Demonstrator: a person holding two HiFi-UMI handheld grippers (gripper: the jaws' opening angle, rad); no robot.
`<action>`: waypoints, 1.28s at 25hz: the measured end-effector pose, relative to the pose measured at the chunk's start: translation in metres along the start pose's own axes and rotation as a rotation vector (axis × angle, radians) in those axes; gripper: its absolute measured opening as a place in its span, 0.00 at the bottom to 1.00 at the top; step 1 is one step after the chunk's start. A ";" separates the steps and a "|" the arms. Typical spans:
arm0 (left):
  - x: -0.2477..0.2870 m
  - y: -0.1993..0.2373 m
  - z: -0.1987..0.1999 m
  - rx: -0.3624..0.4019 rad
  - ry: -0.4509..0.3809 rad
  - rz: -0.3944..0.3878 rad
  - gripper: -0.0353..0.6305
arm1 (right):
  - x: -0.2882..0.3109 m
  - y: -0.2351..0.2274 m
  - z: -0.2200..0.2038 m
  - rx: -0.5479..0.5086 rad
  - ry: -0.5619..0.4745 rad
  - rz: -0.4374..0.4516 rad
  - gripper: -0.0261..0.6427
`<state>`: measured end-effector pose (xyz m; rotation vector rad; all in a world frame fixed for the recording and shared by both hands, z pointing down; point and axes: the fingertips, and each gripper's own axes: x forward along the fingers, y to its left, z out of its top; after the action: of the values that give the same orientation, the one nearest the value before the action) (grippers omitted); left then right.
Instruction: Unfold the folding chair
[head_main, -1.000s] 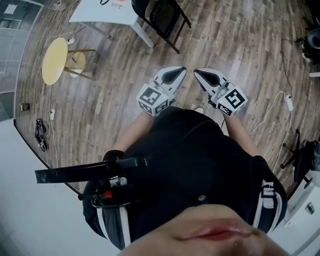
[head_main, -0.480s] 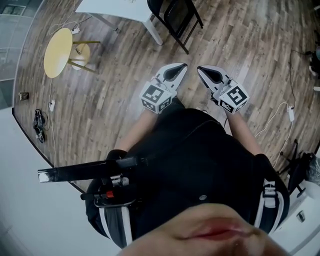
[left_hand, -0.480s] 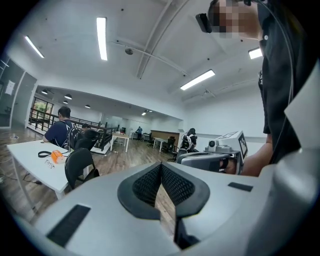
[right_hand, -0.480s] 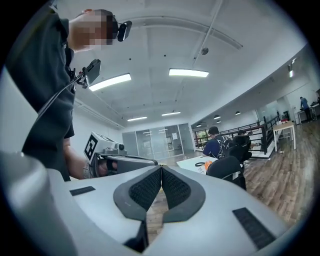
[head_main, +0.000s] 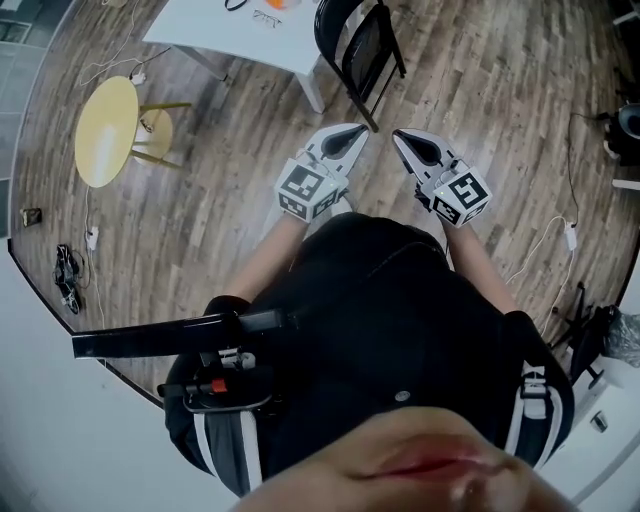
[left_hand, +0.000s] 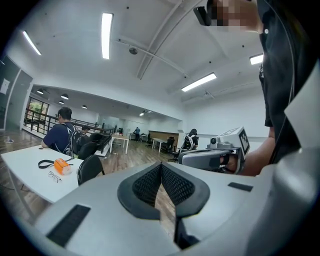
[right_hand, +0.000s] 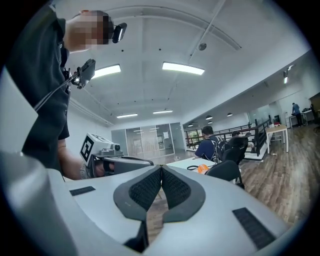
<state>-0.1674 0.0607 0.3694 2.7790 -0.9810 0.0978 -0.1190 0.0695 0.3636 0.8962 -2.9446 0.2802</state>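
The black folding chair (head_main: 360, 45) stands folded at the top of the head view, leaning by the corner of a white table (head_main: 240, 30). My left gripper (head_main: 360, 133) and right gripper (head_main: 399, 138) are held side by side in front of my body, tips pointing toward the chair and a short way from it. Both are shut, pads together, with nothing between them. In the left gripper view (left_hand: 161, 167) the chair (left_hand: 90, 170) shows at the left. In the right gripper view (right_hand: 161, 170) the chair (right_hand: 225, 171) shows at the right.
A round yellow side table (head_main: 110, 118) stands to the left on the wood floor, with cables (head_main: 70, 270) near the wall. An orange item (left_hand: 61, 165) and glasses (left_hand: 55, 176) lie on the white table. A seated person (left_hand: 62, 135) is behind it.
Both grippers and I have moved across the floor toward the chair. The chair and the table now sit closer to the gripper tips. The jaws stayed shut.
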 end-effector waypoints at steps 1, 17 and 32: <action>0.001 0.009 0.001 0.000 0.001 -0.005 0.06 | 0.007 -0.005 0.001 0.007 0.000 -0.015 0.05; 0.093 0.097 0.014 -0.050 0.031 0.059 0.06 | 0.071 -0.132 0.008 0.030 0.023 -0.005 0.05; 0.169 0.169 0.021 -0.099 0.089 0.262 0.06 | 0.102 -0.221 0.024 0.029 0.026 0.113 0.05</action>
<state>-0.1422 -0.1765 0.3973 2.5217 -1.2842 0.2023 -0.0811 -0.1710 0.3849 0.7245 -2.9797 0.3370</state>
